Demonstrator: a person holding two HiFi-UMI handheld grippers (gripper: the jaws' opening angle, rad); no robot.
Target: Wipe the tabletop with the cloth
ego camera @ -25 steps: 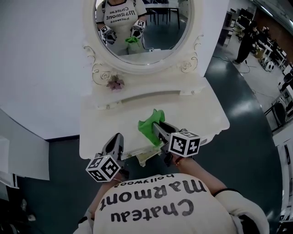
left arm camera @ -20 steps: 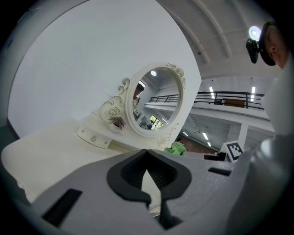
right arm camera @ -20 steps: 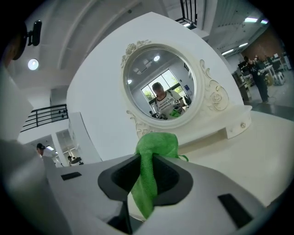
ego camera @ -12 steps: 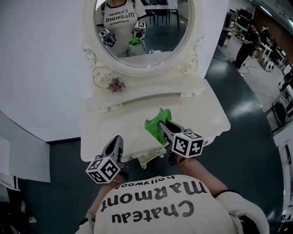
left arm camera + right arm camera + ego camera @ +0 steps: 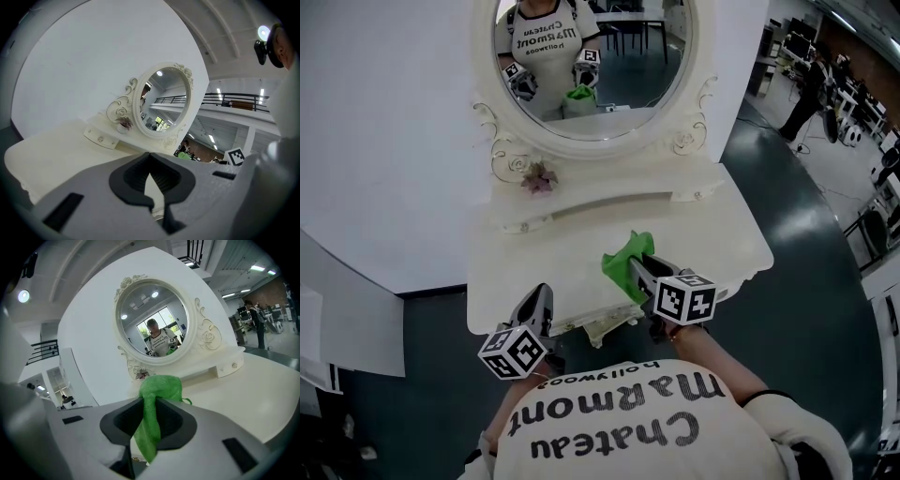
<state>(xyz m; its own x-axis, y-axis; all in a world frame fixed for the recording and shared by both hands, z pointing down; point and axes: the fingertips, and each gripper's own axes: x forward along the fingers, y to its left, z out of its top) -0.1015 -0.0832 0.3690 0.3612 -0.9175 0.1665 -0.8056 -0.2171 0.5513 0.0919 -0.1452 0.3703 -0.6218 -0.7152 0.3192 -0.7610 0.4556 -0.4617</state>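
The green cloth [image 5: 628,256] is pinched in your right gripper [image 5: 637,268], whose jaws are closed down to a narrow gap with the fabric squeezed between the pads. A bunched fold of it stands up past the jaw tips, and a tail hangs back down through the hollow between the jaws. It sits over the near right part of the cream tabletop [image 5: 525,258], a little in from the near edge; whether the bunch actually presses on the surface cannot be told from these views. Your left gripper [image 5: 541,298] hangs at the near left edge of the table, well apart from the cloth, with its jaw tips together and nothing between them. Both grippers point toward the far side of the table, each angled slightly downward. Across the far side of the tabletop runs a raised drawer ledge [image 5: 595,201], and on its left end stands a small flower ornament [image 5: 537,172]. Above that rises the oval mirror [image 5: 592,66] in its carved white frame, reflecting you, both grippers and the cloth. Dark floor [image 5: 811,244] lies to the right of the table, and a person [image 5: 804,89] stands far off at the right.
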